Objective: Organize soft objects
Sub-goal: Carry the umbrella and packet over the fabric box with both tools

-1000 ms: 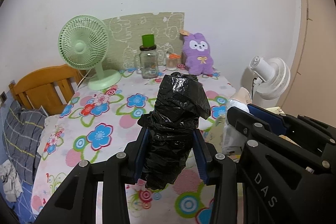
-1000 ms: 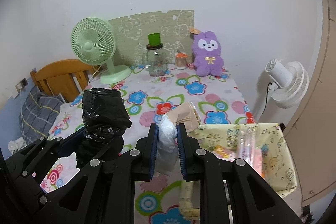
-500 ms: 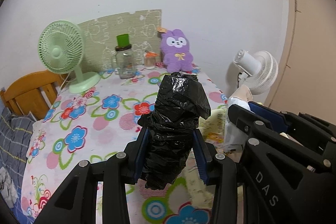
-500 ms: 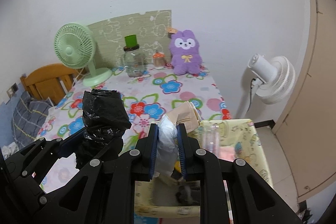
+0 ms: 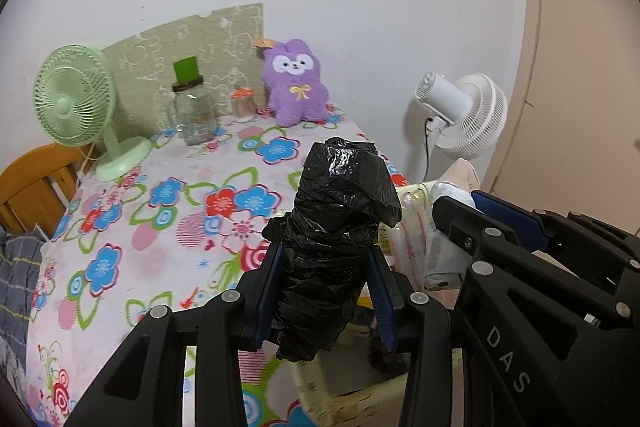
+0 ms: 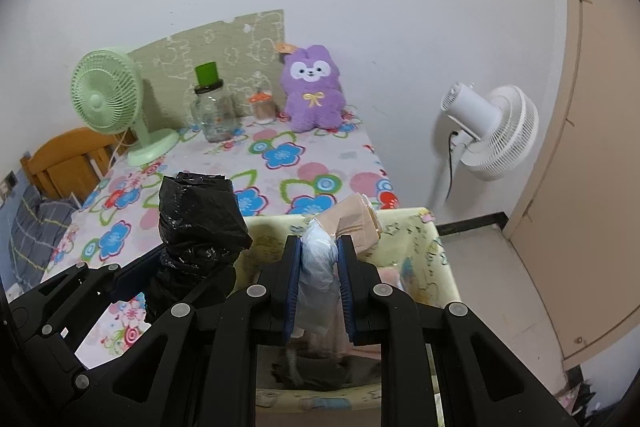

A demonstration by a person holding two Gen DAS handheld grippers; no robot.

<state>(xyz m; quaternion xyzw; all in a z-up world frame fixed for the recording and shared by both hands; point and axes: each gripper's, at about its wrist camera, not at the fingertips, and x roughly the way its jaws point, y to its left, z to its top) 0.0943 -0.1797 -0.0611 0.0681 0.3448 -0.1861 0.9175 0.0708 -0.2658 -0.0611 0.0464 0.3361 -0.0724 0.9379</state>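
Note:
My left gripper (image 5: 326, 263) is shut on a roll of black plastic bags (image 5: 340, 211), held upright above the table's right edge; the roll also shows in the right wrist view (image 6: 196, 211). My right gripper (image 6: 319, 255) is shut on a clear bag of pale soft items (image 6: 318, 259) with a beige folded piece (image 6: 356, 223) sticking out behind. It hangs over a yellow printed fabric bin (image 6: 436, 255) beside the table. The bin's rim shows in the left wrist view (image 5: 412, 187). A purple plush bunny (image 6: 314, 91) sits at the table's far end.
The table (image 5: 132, 239) has a flowered cloth. On it stand a green desk fan (image 5: 80, 107), a glass jar with a green lid (image 5: 194, 111) and a small jar (image 5: 243, 103). A white floor fan (image 6: 492, 131) stands right of the bin. A wooden chair (image 6: 64, 163) is at left.
Both grippers have swung to the right with their loads. The yellow bin has come under the right gripper, and the table has shifted left in both views.

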